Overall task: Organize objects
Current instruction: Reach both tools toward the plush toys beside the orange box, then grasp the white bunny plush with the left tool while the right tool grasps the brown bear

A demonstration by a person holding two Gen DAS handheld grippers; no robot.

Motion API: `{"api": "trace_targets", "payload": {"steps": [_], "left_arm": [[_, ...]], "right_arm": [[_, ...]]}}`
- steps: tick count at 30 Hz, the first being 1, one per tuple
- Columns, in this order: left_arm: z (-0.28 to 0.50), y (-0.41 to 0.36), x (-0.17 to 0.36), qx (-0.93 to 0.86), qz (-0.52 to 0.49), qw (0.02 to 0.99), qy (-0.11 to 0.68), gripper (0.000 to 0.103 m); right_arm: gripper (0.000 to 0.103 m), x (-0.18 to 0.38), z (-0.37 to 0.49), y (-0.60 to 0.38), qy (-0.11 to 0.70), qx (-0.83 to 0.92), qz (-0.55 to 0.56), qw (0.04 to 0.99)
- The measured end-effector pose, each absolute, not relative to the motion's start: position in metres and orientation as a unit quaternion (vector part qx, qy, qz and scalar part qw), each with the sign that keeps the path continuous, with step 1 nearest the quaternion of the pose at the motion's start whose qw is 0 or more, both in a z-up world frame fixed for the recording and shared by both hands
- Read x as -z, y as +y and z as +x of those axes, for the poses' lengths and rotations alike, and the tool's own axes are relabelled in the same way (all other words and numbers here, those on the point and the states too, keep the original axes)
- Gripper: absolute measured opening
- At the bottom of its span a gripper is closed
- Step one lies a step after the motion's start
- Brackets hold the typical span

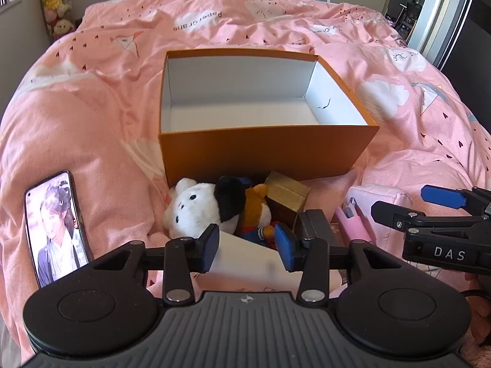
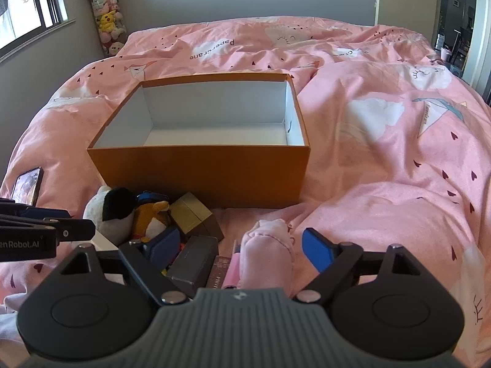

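Note:
An open orange box with a bare white inside stands on the pink duvet. A heap lies in front of it: a white plush with a black ear, an orange plush, a gold box, a dark grey box and a soft pink pouch. My left gripper hovers open over a white box, whose corner shows between the pads. My right gripper is open, its pads straddling the pouch and grey box without touching.
A phone with a lit screen lies on the duvet at the left. The rumpled pink duvet covers the bed around the box. A column of plush toys hangs in the far corner. A doorway opens at the right.

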State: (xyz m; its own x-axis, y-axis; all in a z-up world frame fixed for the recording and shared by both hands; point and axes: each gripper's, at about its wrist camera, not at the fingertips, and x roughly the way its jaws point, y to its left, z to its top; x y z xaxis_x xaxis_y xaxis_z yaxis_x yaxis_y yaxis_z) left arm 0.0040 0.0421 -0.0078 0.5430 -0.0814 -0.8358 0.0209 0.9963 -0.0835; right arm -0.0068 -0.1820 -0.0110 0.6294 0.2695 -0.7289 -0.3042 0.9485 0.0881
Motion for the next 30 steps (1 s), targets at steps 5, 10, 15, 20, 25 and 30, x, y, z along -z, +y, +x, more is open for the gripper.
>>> {"api": "trace_targets", "payload": {"steps": [5, 10, 15, 20, 25, 30], "left_arm": [[0.013, 0.055, 0.007, 0.037, -0.025, 0.872, 0.488, 0.045], [0.035, 0.058, 0.014, 0.047, 0.01, 0.856, 0.515, 0.051], [0.057, 0.06, 0.03, 0.074, 0.048, 0.832, 0.548, 0.064], [0.073, 0.057, 0.047, 0.097, 0.067, 0.812, 0.572, 0.074], [0.084, 0.057, 0.06, 0.11, 0.092, 0.798, 0.585, 0.078], [0.09, 0.067, 0.068, 0.129, 0.078, 0.786, 0.599, 0.084]], "right_arm": [[0.063, 0.011, 0.006, -0.169, 0.396, -0.194, -0.048, 0.896], [0.044, 0.014, 0.033, -0.147, 0.425, -0.259, -0.046, 0.867], [0.038, 0.03, 0.054, -0.12, 0.465, -0.3, -0.041, 0.832], [0.038, 0.051, 0.068, -0.106, 0.504, -0.32, -0.036, 0.801], [0.037, 0.064, 0.081, -0.104, 0.532, -0.332, -0.019, 0.779], [0.039, 0.077, 0.098, -0.104, 0.562, -0.327, 0.032, 0.759]]}}
